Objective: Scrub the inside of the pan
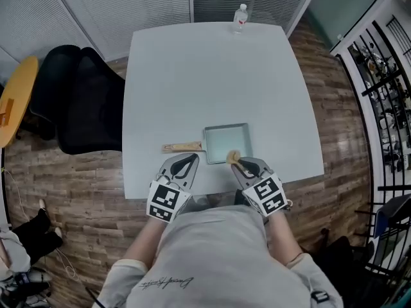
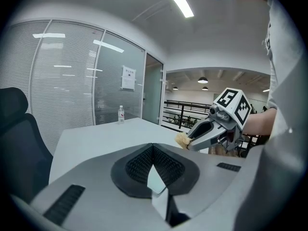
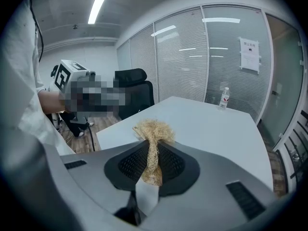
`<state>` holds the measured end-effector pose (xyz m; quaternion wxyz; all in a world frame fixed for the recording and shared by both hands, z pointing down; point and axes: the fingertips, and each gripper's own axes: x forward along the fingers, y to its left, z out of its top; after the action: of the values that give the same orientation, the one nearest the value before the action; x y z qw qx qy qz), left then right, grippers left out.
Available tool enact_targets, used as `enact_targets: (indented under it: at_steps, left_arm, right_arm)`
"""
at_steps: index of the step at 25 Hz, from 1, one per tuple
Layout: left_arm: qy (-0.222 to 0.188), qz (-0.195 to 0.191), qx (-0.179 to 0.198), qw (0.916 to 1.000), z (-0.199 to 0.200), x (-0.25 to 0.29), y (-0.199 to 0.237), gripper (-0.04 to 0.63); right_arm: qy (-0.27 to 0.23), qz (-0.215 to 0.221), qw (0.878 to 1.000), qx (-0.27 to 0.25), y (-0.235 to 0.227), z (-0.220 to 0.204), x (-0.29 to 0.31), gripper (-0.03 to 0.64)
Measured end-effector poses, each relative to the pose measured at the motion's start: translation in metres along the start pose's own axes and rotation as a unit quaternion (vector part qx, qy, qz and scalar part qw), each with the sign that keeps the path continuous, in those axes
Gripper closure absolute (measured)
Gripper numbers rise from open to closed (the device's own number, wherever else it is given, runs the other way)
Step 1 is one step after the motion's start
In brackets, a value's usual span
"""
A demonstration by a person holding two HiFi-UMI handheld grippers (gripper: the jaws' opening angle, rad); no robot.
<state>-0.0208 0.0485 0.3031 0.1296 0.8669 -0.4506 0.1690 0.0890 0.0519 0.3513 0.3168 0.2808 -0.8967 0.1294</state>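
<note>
A pale square table (image 1: 192, 76) is standing on wood-plank flooring (image 1: 83, 185). A rectangular pan (image 1: 226, 135) is lying on it near the front edge, its wooden handle (image 1: 182, 147) pointing left. A plastic water bottle (image 1: 240, 18) is standing upright at the far edge, well apart from the pan.

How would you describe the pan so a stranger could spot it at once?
Find the white table. Toward its near edge lies the pan: square, shallow, with a wooden handle pointing left, unlike the upright bottle at the far edge.
</note>
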Motion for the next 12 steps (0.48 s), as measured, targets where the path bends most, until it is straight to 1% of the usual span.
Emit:
enact_targets:
  at_steps: [7,12]
  left_arm:
    - [0.006,0.0,-0.02,0.9998,-0.006,0.01,0.006,0.583]
    - [0.018,-0.001,-0.029,0.9994,-0.009,0.015,0.006,0.583]
  right_arm:
    - [0.018,0.004,1.0,-0.01,-0.011,0.0,0.003,0.549]
    - [0.029,0.017,0.999,-0.016,-0.019,-0.002,0.003,0.549]
